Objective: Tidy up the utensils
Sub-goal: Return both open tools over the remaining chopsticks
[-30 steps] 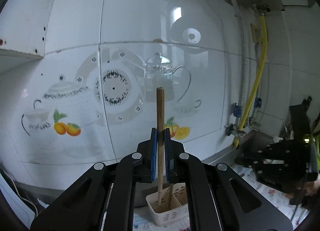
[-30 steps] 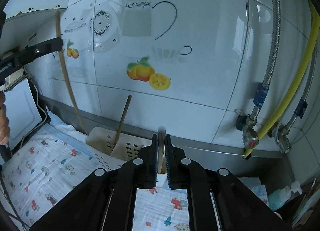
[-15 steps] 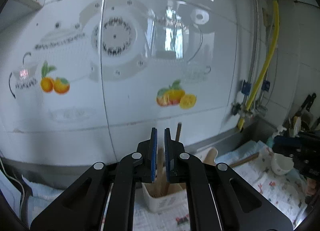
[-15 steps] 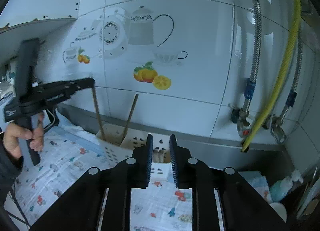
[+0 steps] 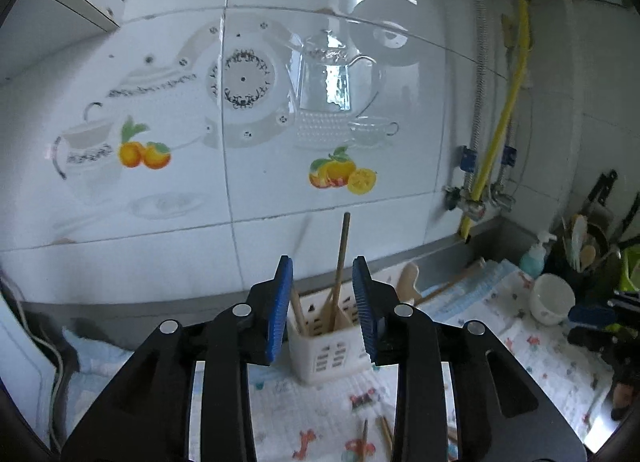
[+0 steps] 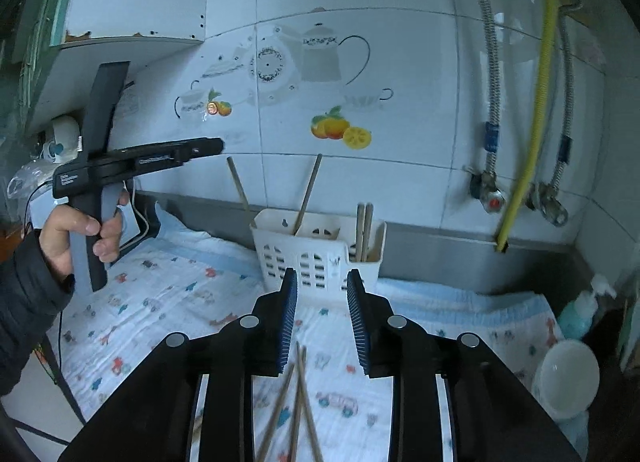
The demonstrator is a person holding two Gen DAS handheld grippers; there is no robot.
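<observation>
A white slotted caddy stands on the patterned cloth against the tiled wall. Two wooden chopsticks lean in its left compartment and a pair stands in its right one. My left gripper hovers just short of the caddy. Its jaws are opening with nothing gripped, and a tall chopstick shows in the gap beyond them. My right gripper is also opening and empty, set back from the caddy. Several loose chopsticks lie on the cloth under it.
A hand holds the left gripper at the left. Behind the caddy lies a wooden spatula. At the right stand a white bowl, a soap bottle and a yellow hose with valves.
The left gripper was shut on a chopstick; it sank toward the caddy and let go. The right gripper opened, left its sticks in the right compartment and drew back.
</observation>
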